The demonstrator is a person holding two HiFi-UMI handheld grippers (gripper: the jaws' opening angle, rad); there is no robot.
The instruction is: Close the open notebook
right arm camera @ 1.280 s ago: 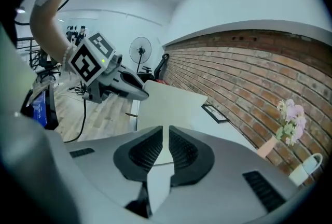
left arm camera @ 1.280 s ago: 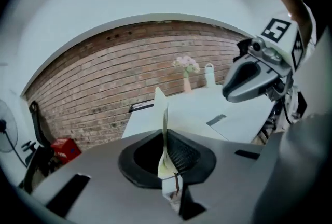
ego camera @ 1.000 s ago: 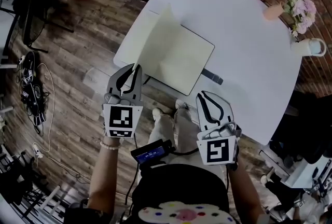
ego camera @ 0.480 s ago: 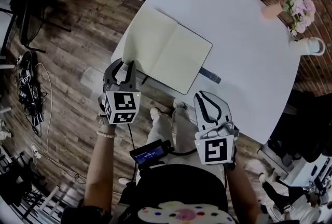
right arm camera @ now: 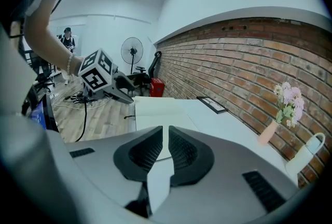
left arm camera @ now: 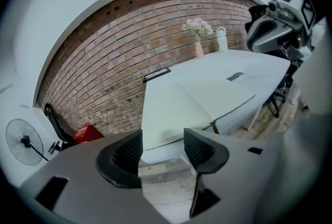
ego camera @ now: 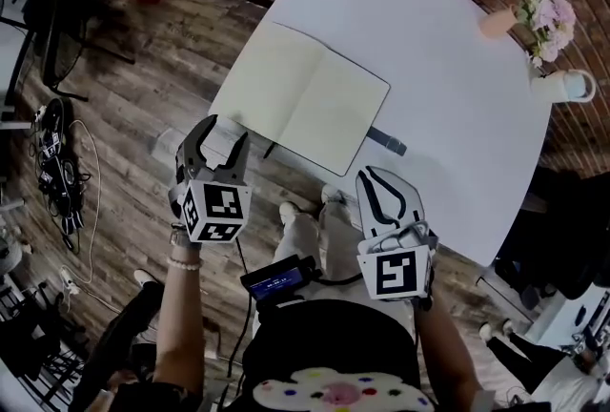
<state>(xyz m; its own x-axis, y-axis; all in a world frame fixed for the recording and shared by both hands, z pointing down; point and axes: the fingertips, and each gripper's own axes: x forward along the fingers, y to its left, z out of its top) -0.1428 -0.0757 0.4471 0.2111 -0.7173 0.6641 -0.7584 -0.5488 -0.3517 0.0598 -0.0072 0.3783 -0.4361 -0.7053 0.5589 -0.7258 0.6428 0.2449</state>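
Left: left gripper (ego camera: pixel 214 135) off the near edge of the table (ego camera: pixel 457 67), jaws just now opening wide with nothing between them, just short of the left page. Centre: notebook (ego camera: pixel 300 95) lying open and flat at the table's near-left corner. Likely to slide, or to yield one creased leaf, under a shallow pinch. Right: right gripper (ego camera: pixel 376 174) held back, jaws all but together, empty.

The notebook (ego camera: pixel 300 100) lies on the table (ego camera: pixel 457 76), vase (ego camera: pixel 498 21) far right.

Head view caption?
Notebook lies open on the white table; left gripper, jaws just opening and empty, hovers short of it.
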